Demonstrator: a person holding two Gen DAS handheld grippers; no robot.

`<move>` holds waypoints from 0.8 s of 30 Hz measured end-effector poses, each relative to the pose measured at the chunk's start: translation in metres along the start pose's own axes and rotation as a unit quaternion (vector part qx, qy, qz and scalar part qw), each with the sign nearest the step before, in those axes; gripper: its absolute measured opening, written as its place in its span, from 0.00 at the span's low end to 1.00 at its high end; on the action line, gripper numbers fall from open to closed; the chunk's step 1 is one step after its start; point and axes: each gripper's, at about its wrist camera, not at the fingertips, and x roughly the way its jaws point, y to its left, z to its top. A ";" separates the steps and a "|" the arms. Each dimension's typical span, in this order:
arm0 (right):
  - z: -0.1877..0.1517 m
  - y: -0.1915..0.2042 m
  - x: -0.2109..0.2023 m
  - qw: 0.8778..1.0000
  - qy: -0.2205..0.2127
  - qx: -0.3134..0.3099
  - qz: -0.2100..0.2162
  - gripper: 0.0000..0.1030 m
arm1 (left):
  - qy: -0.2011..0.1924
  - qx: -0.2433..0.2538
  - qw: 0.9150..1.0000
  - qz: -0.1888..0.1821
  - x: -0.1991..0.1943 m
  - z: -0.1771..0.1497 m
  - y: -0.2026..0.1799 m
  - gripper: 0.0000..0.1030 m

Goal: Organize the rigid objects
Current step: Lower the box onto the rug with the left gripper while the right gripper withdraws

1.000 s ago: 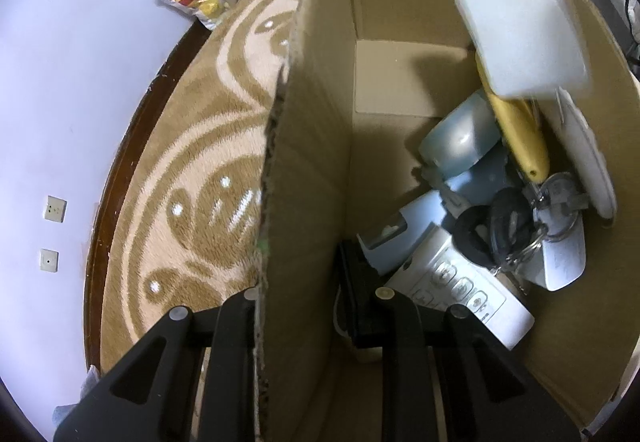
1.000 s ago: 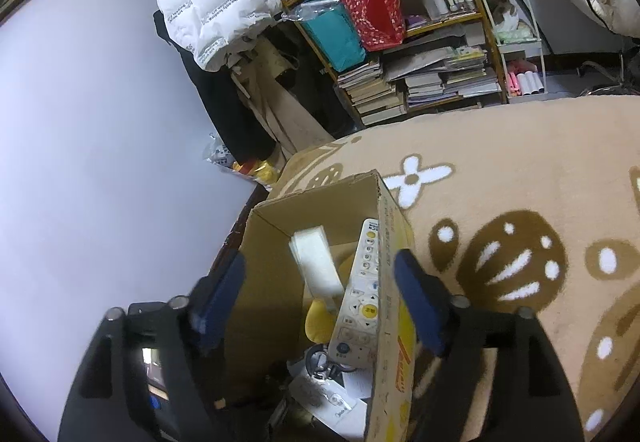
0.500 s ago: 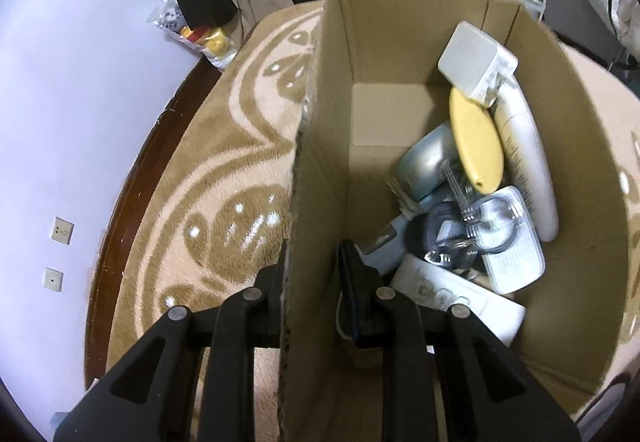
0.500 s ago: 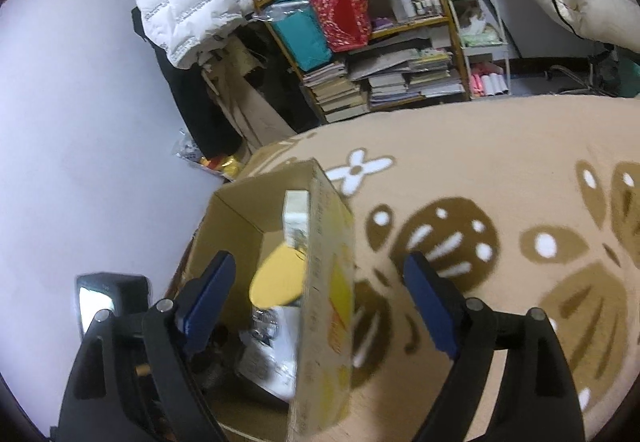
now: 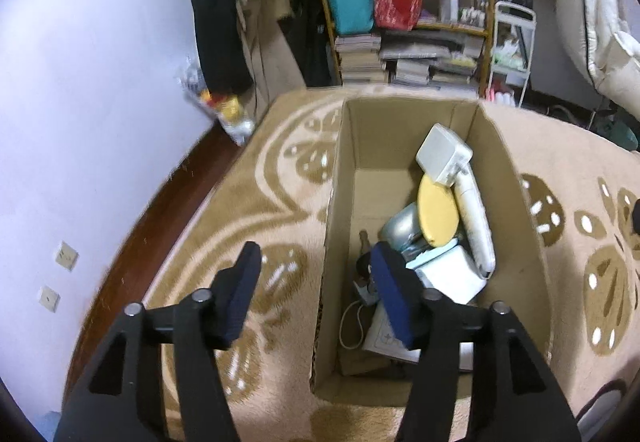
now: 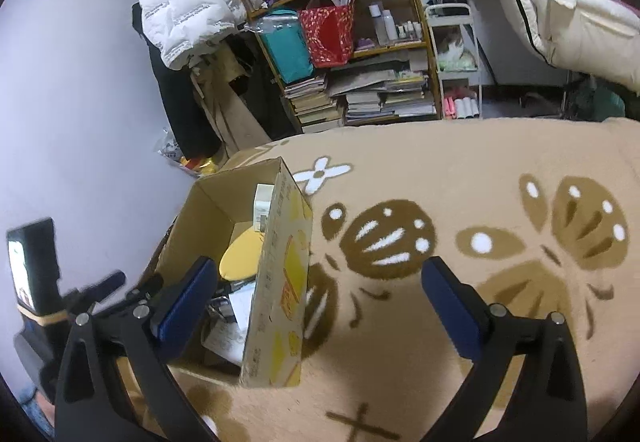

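Both grippers read as released and empty from my station. Left gripper (image 5: pixel 316 290) hangs with its jaws spread across the near left wall of the cardboard box (image 5: pixel 334 242), one pad outside over the rug (image 5: pixel 248 202), one pad over the interior. Right gripper (image 6: pixel 320 298) is likewise spread wide, straddling the box's printed right wall without touching it.

Inside the box, near end: a white cabled device (image 5: pixel 384 334) and a white block (image 5: pixel 452 278). Further in: a silver-grey rounded item (image 5: pixel 400 226), a yellow oval disc (image 5: pixel 438 212), a long white remote-like body (image 5: pixel 476 226), and a white square adapter (image 5: pixel 442 158) leaning on top.

I see no loose rigid objects on the visible rug. My judgement: collection is largely complete; remaining work, if any, is tidying the contents or final placement of the box. Beyond stands a cluttered bookshelf (image 6: pixel 360 42).
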 end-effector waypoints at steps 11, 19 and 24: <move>-0.011 -0.005 -0.039 0.999 -0.032 -0.029 -0.022 1.00 | -0.093 0.010 0.996 -0.010 -0.062 -0.006 -0.002 0.99; -0.014 -0.006 -0.074 0.996 -0.081 -0.036 -0.032 1.00 | -0.130 -0.001 0.991 -0.042 -0.099 -0.017 0.008 0.99; -0.019 -0.009 -0.084 0.994 -0.099 -0.036 -0.037 1.00 | -0.143 0.004 0.988 -0.051 -0.115 -0.027 0.006 0.99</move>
